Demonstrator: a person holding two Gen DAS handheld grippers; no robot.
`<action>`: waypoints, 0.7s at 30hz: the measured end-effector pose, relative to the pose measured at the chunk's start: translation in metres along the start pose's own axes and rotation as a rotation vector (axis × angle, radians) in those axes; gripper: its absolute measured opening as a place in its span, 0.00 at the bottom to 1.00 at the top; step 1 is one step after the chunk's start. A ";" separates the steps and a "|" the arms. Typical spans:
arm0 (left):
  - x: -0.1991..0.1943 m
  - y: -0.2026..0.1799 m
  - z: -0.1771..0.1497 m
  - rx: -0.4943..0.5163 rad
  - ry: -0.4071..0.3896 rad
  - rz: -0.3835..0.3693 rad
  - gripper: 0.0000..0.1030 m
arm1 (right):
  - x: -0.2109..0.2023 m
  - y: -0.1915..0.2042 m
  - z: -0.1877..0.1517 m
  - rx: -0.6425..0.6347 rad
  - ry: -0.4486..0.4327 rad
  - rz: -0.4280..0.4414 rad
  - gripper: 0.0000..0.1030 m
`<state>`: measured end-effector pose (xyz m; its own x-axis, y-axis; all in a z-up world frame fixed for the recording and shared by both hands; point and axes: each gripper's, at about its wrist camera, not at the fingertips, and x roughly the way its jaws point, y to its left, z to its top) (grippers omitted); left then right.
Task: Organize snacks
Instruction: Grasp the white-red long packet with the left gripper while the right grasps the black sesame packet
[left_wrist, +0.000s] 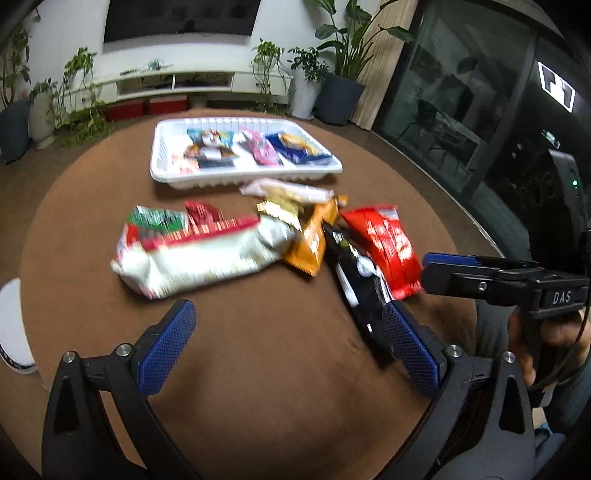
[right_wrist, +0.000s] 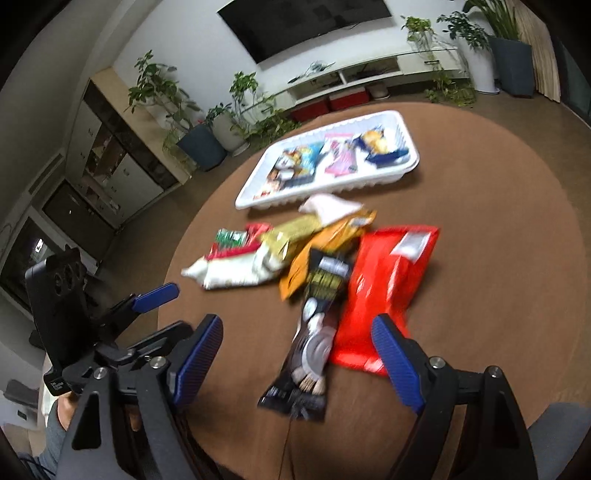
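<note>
Both left gripper (left_wrist: 288, 343) and right gripper (right_wrist: 297, 365) are spread wide, nothing held. Loose snack pile (left_wrist: 258, 240) is heaped at 12 o'clock of them, short of white tray (left_wrist: 166, 173). Risk: overlapping packets, so two may be pinched at once.

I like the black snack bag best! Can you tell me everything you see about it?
The black snack bag is long, narrow and shiny, like plastic film, with yellowish print near the top and a pale round picture lower down. The writing is too blurred to read. It lies flat and looks sealed on the brown table, its near end pointing toward the camera. It lies between the orange bag and the red bag, overlapping both. Nothing grips it.
</note>
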<state>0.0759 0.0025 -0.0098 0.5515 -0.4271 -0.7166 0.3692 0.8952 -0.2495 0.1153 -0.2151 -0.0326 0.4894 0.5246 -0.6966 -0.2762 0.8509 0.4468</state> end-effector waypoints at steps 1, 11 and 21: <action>0.001 -0.001 -0.004 -0.007 0.008 -0.004 0.99 | 0.003 0.003 -0.003 -0.003 0.007 0.002 0.81; -0.002 -0.007 -0.040 -0.048 0.031 -0.016 0.99 | 0.014 0.016 -0.017 -0.016 0.042 -0.011 0.77; -0.019 0.003 -0.035 -0.026 -0.012 0.014 0.99 | 0.034 0.022 -0.011 -0.039 0.081 -0.052 0.71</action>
<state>0.0399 0.0177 -0.0195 0.5657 -0.4156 -0.7122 0.3416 0.9042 -0.2563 0.1171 -0.1787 -0.0526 0.4359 0.4790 -0.7619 -0.2847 0.8765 0.3881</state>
